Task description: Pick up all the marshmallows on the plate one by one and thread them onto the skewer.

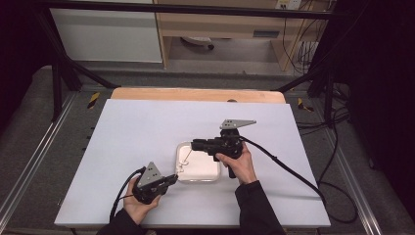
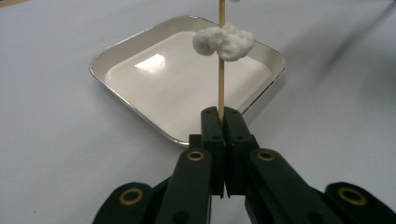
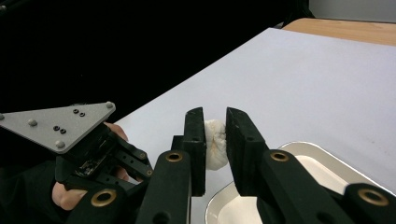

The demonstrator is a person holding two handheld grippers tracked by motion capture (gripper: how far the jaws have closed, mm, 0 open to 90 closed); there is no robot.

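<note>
Clamped tight, the jaws of the left gripper [image 2: 223, 116] pinch the lower end of a thin wooden skewer [image 2: 221, 79], with no gap showing between the pads. In the left gripper view the skewer runs straight on from the jaws in line with them — its long axis points away from the gripper, out over the tray [image 2: 116, 51]. One white marshmallow [image 2: 224, 42] is threaded partway along the stick, hanging above the tray's far half.

From the high view the left gripper [image 1: 172, 179] sits at the tray's [image 1: 215, 177] near left corner, and the skewer [image 1: 184, 160] slants up and away from it, toward the right gripper [image 1: 194, 145], which is held above the tray's far edge with its jaws aimed left.

Jaws of the right gripper [image 3: 215, 135] stand only a little apart — a second white marshmallow [image 3: 215, 142] fills the gap, pressed by both pads. Beyond them, in the right gripper view, the left hand [image 3: 70, 191] and its grey three-cornered plate [image 3: 56, 123] show. Tray and grippers are over a white table [image 1: 137, 132].
</note>
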